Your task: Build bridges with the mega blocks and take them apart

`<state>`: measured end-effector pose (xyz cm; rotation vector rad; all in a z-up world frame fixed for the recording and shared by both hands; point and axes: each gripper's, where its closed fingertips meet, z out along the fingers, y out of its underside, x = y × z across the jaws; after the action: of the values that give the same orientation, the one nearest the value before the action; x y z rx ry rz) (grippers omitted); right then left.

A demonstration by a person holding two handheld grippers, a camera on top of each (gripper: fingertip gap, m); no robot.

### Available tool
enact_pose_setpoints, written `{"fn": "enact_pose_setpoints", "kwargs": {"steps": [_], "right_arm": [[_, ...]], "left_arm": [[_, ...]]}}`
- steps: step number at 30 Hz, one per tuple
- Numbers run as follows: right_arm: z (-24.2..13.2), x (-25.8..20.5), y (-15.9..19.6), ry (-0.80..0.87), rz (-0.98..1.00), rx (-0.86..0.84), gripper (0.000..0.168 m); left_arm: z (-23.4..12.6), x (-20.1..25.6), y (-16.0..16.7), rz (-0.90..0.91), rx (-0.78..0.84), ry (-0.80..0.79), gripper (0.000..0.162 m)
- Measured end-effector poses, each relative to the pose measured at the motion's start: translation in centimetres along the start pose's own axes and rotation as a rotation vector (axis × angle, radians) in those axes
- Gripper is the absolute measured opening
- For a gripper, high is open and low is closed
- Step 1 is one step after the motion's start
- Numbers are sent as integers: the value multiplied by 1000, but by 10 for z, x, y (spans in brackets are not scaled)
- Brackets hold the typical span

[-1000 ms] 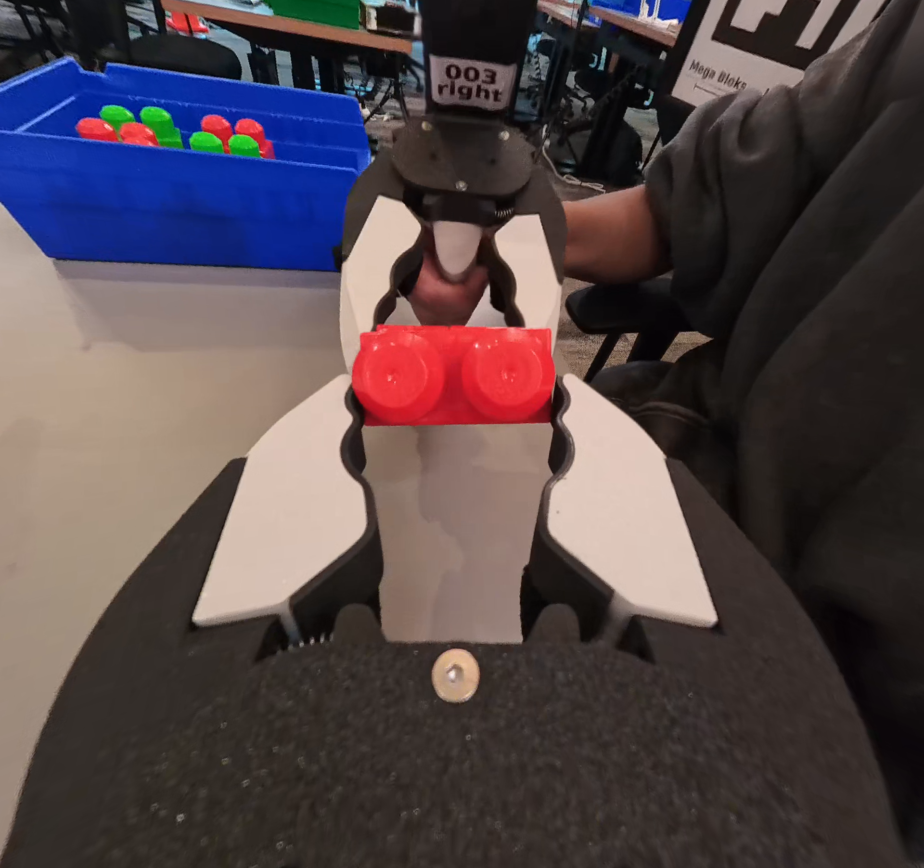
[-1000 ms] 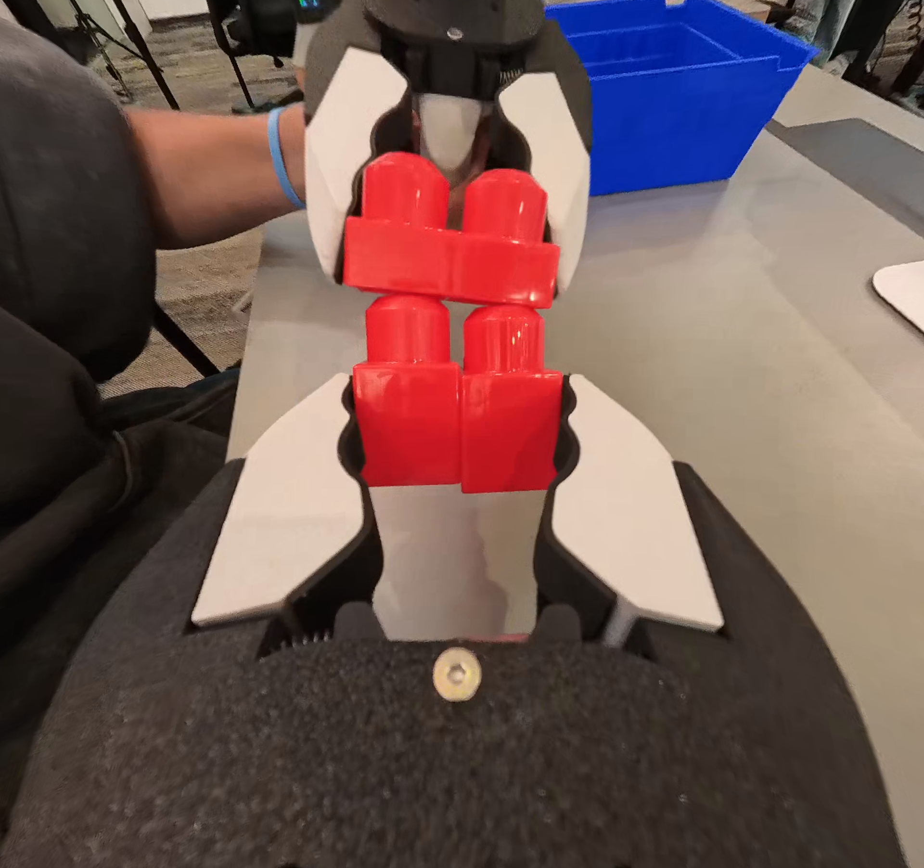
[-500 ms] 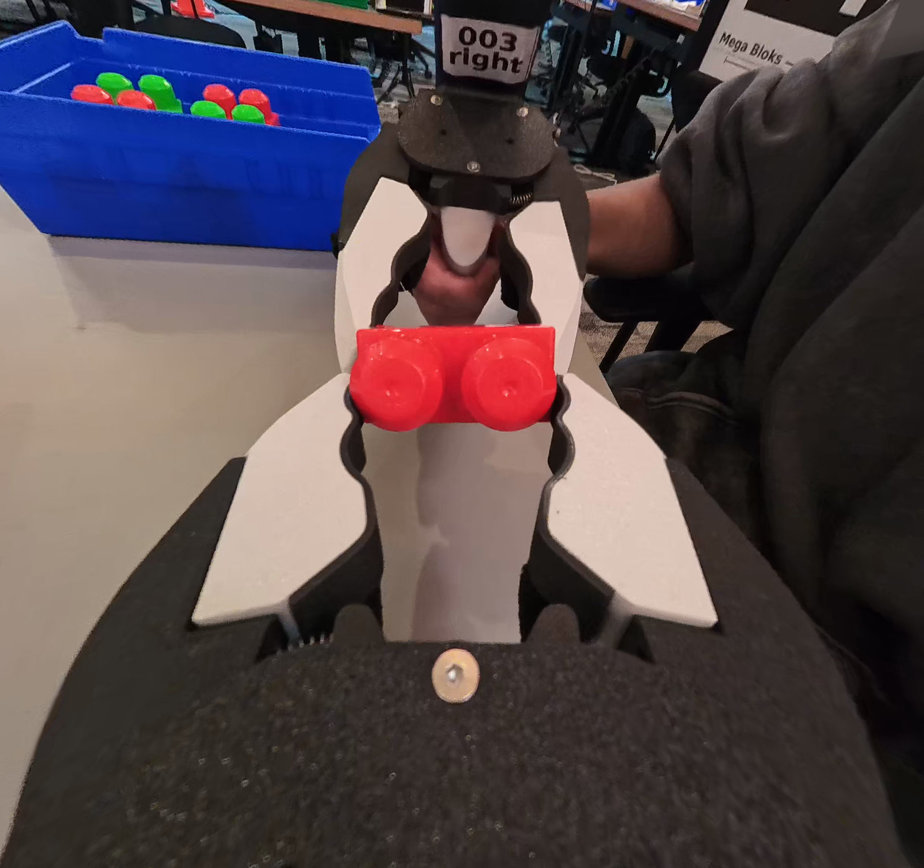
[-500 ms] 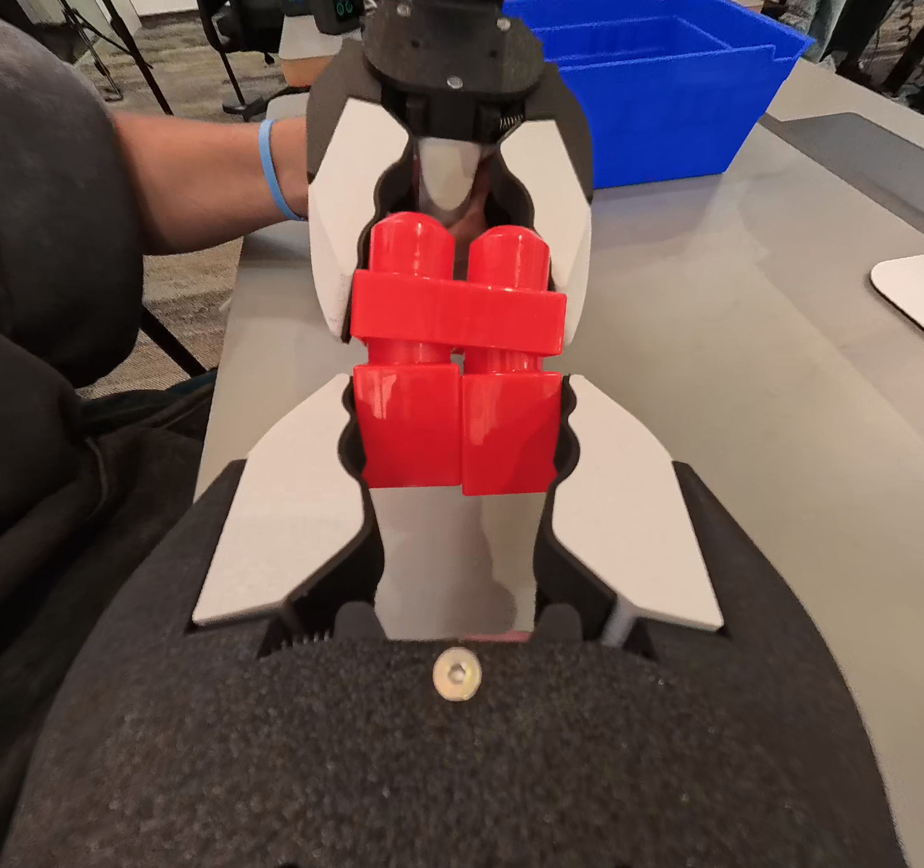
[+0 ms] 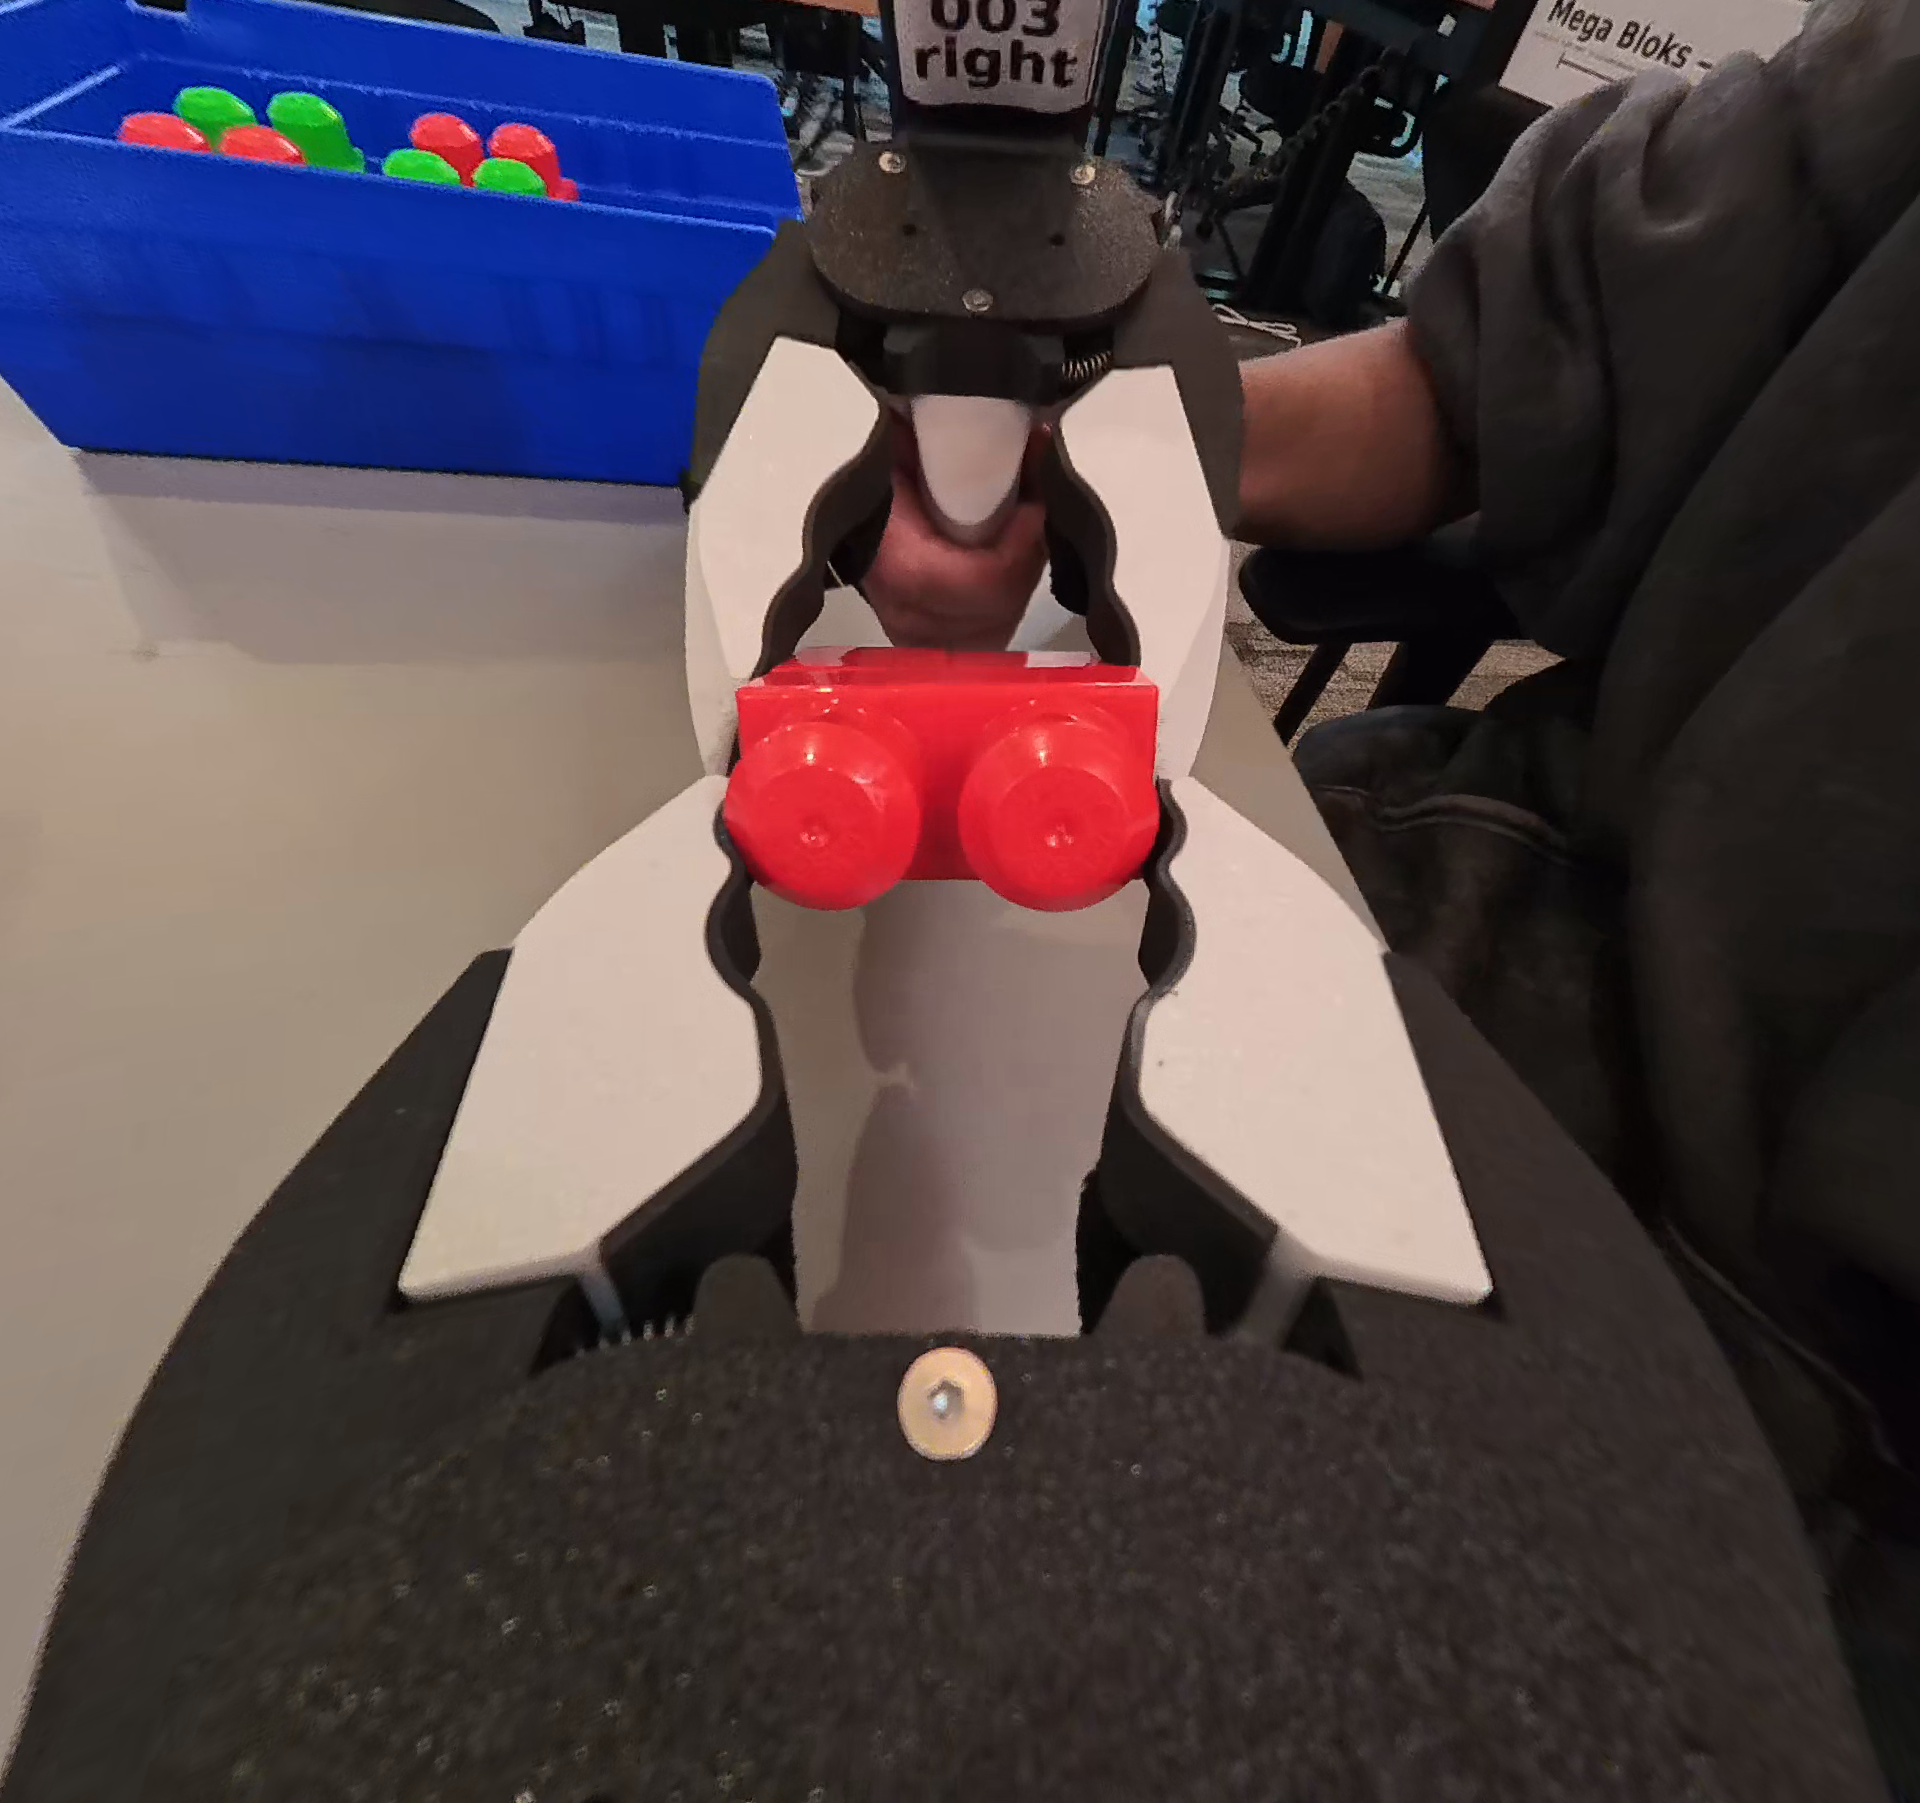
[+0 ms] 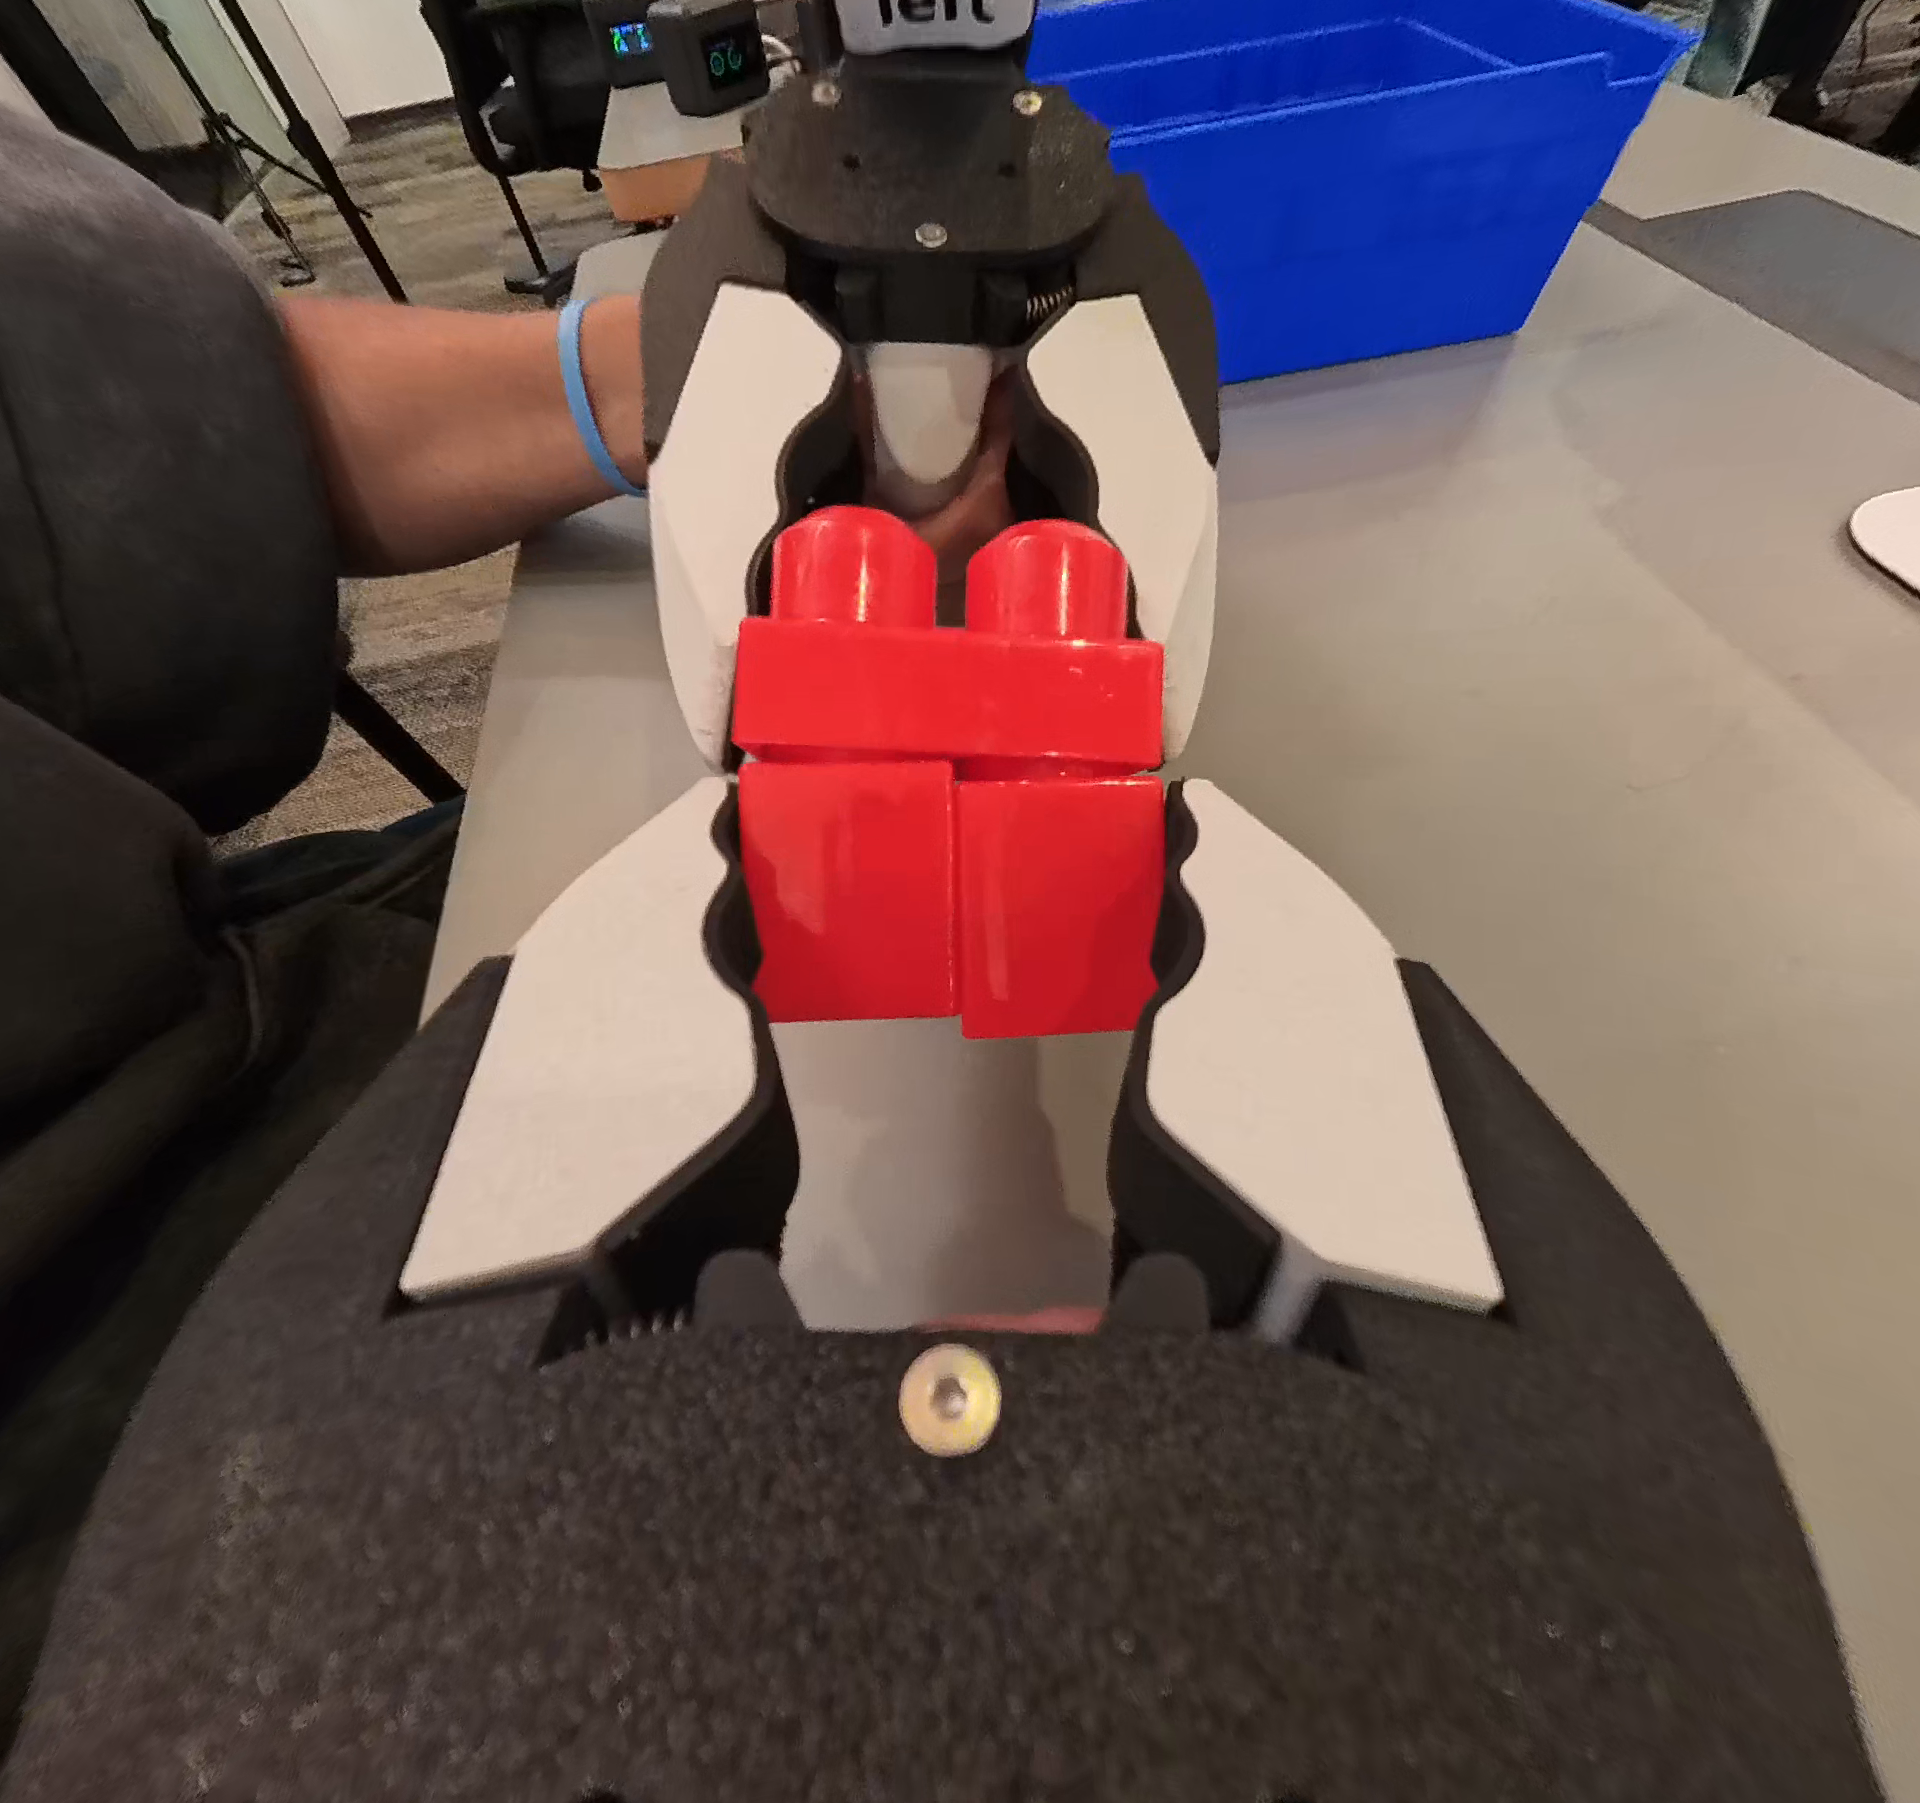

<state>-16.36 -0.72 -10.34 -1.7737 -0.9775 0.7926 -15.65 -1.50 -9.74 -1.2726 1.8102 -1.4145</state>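
The left hand-held gripper [image 5: 940, 818] pinches a flat red two-stud block [image 5: 943, 785], studs pointing back at its own camera. The right hand-held gripper [image 6: 951, 880] faces it nose to nose and pinches two single-stud red blocks [image 6: 951, 896] held side by side. In the right wrist view the flat block [image 6: 948, 699] sits pressed onto the tops of that pair, its left end seated flush and a thin gap showing at the right. The joined blocks hang above the edge of the grey surface [image 6: 1507, 766]. Beyond them on the surface stands a blue bin [image 5: 343, 299] holding red and green blocks [image 5: 343, 143]. A second blue bin [image 6: 1351, 226] stands behind the left hand-held gripper.
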Motion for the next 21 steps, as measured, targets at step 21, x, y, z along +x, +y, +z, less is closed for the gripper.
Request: {"fn": "enact_pose_setpoints", "kwargs": {"steps": [21], "right_arm": [[-35, 5, -27, 341, -462, 129, 72]], "left_arm": [[-11, -22, -26, -351, 333, 7, 72]]}}
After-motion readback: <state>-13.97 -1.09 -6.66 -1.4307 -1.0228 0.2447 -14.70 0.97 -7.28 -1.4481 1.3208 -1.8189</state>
